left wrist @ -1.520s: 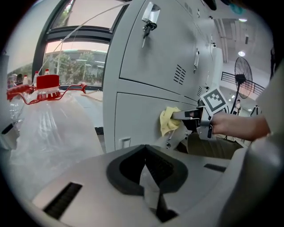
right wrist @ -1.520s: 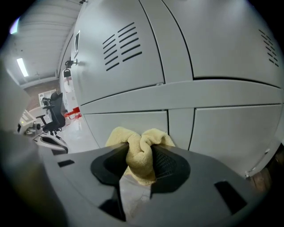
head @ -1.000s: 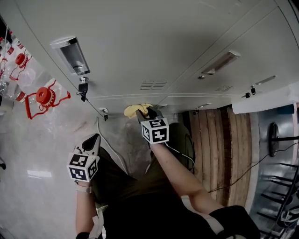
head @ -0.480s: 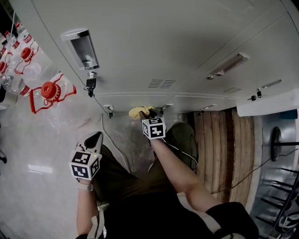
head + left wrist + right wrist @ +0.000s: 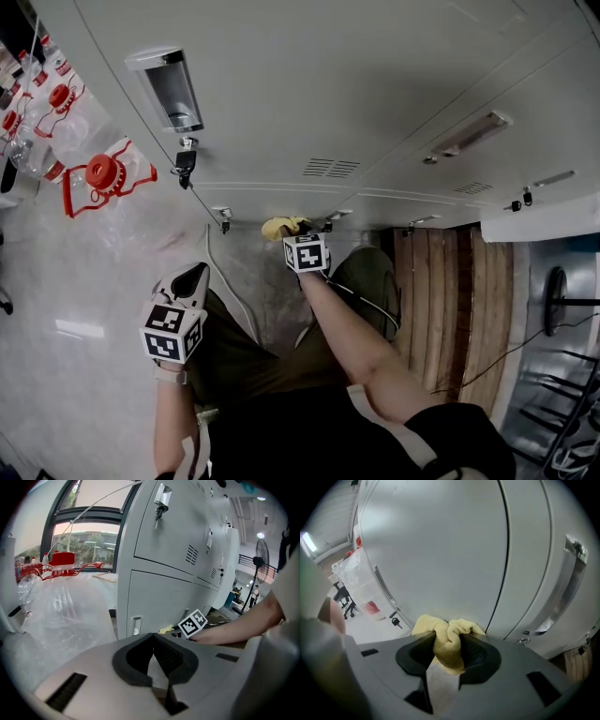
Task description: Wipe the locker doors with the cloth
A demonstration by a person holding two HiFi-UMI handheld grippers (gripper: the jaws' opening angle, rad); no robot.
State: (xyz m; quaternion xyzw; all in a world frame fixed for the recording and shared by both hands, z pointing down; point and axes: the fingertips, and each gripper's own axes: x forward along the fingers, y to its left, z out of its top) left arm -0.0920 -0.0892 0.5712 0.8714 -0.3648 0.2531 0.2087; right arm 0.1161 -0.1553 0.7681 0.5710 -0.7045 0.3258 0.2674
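Observation:
The grey locker doors (image 5: 328, 84) fill the top of the head view. My right gripper (image 5: 292, 234) is shut on a bunched yellow cloth (image 5: 284, 226) and holds it against the bottom edge of a lower door. In the right gripper view the cloth (image 5: 447, 641) bulges out between the pads, close to the door (image 5: 440, 550) and a dark door seam. My left gripper (image 5: 192, 277) hangs low at the left, apart from the lockers. Its jaws meet in the left gripper view (image 5: 153, 641), with nothing between them.
A key (image 5: 186, 161) hangs in a lock under a metal handle (image 5: 169, 89). Clear bags with red-handled items (image 5: 103, 173) lie at the left. A white cable (image 5: 230, 291) runs over the floor. Wooden planks (image 5: 436, 300) and a fan (image 5: 553, 300) stand at the right.
The head view has shifted, so the lockers sit a little further right. The right gripper still holds the cloth at the base of the door, with little movement. The left gripper has stayed put.

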